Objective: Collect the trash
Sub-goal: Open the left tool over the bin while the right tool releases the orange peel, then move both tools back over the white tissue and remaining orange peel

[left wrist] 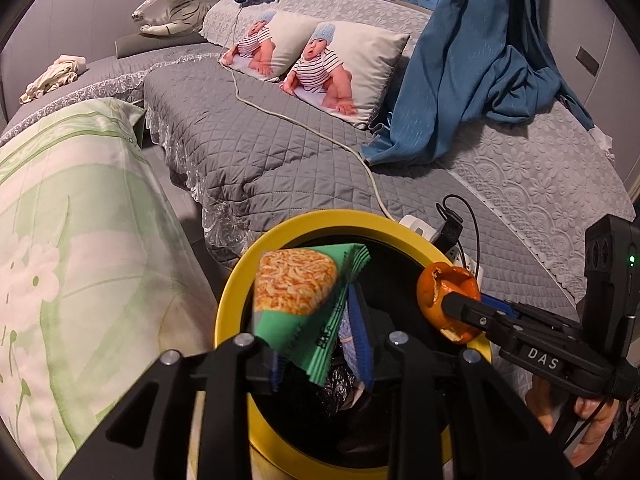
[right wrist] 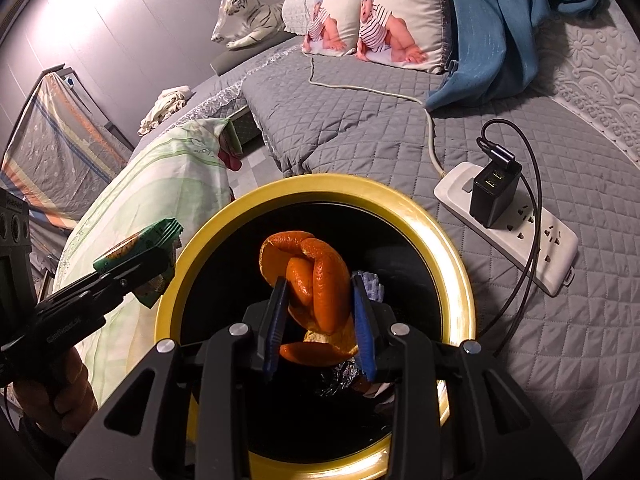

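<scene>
Left tool point(left wrist: 316, 344) is holding a green packet point(left wrist: 304, 304) between its blue pads, with the jaws only a little apart, over the left part of the yellow bin point(left wrist: 232, 300). In the right wrist view this tool point(right wrist: 160, 268) is reaching in from the left edge, and the packet point(right wrist: 140, 252) is hanging just over the bin's rim point(right wrist: 452, 248). Some crumpled foil point(left wrist: 340, 388) is lying deep inside the bin.

Right tool point(right wrist: 320, 320) is gripping an orange peel point(right wrist: 316, 280) with narrow jaws, and the peel is sitting above the dark opening of the bin. In the left wrist view the peel point(left wrist: 448, 300) is hovering over the right rim.

To the right of the bin, a white power strip point(right wrist: 532, 236) with a black charger point(right wrist: 494, 192) is lying on the grey quilted bed point(right wrist: 360, 128). Whether the bin is standing on the bed or beside it I cannot tell.
</scene>
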Demonstrator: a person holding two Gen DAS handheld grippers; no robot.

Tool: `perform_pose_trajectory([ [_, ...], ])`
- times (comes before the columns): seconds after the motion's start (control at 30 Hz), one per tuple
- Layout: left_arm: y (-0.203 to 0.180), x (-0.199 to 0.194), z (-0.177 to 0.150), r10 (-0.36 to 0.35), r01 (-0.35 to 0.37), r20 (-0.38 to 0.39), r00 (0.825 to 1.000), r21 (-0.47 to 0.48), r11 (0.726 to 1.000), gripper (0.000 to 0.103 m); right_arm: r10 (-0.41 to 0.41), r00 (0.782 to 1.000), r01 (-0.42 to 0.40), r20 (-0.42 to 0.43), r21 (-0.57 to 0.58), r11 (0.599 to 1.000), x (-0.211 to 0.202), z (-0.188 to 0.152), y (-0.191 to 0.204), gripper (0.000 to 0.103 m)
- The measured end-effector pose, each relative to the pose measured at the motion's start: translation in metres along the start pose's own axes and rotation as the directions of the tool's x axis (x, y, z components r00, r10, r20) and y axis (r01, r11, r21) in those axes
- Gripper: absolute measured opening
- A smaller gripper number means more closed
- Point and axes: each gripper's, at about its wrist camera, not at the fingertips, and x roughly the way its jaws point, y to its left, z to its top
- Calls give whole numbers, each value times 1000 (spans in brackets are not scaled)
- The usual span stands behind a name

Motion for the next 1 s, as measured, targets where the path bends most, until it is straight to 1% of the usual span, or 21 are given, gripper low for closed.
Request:
perform_pose_trajectory([
  [0.07, 1, -3, 1, -1, 1, 6, 1000, -13, 1000, 34, -5, 1000, 5, 4, 10, 1000, 0, 1, -2, 33],
  [0.1, 3, -4, 1, -3, 3, 8, 1000, -18, 1000, 41, -9, 1000, 9, 5, 15, 1000, 0, 0, -2, 36],
  [0.13, 4, -7, 1, 3, -3, 12, 1000, -28, 1000, 50, -12, 1000, 12, 6, 19, 1000, 0, 1, -3, 37],
  [0.17, 6, -9, 0, 12, -11, 18, 1000, -38, 999, 54, -20, 1000, 19, 10, 21, 1000, -1, 1, -4, 42],
  [0.2, 7, -11, 1, 15, -14, 21, 1000, -43, 999, 56, -28, 999, 27, 16, 23, 999, -3, 1, -4, 47],
  [0.23, 9, -13, 1, 15, -14, 23, 1000, -46, 999, 57, -32, 999, 32, 21, 25, 999, -4, 1, -5, 49],
  [0.3, 12, -16, 2, 18, -17, 28, 999, -51, 999, 60, -38, 999, 37, 24, 32, 999, -6, 2, -5, 51],
  [0.33, 14, -19, 2, 22, -20, 35, 999, -56, 998, 66, -39, 999, 38, 26, 36, 999, -7, 2, -5, 51],
  [0.53, 19, -32, 2, 41, -37, 59, 997, -59, 998, 79, -43, 998, 42, 40, 35, 999, -15, 6, -1, 53],
  [0.8, 32, -50, 2, 41, -33, 92, 995, -85, 996, 79, -51, 997, 50, 63, 12, 999, -27, 9, 12, 54],
  [1.0, 49, -84, -2, 65, -49, 154, 986, -106, 993, 79, -28, 996, 30, 87, -23, 999, -37, 13, 31, 55],
])
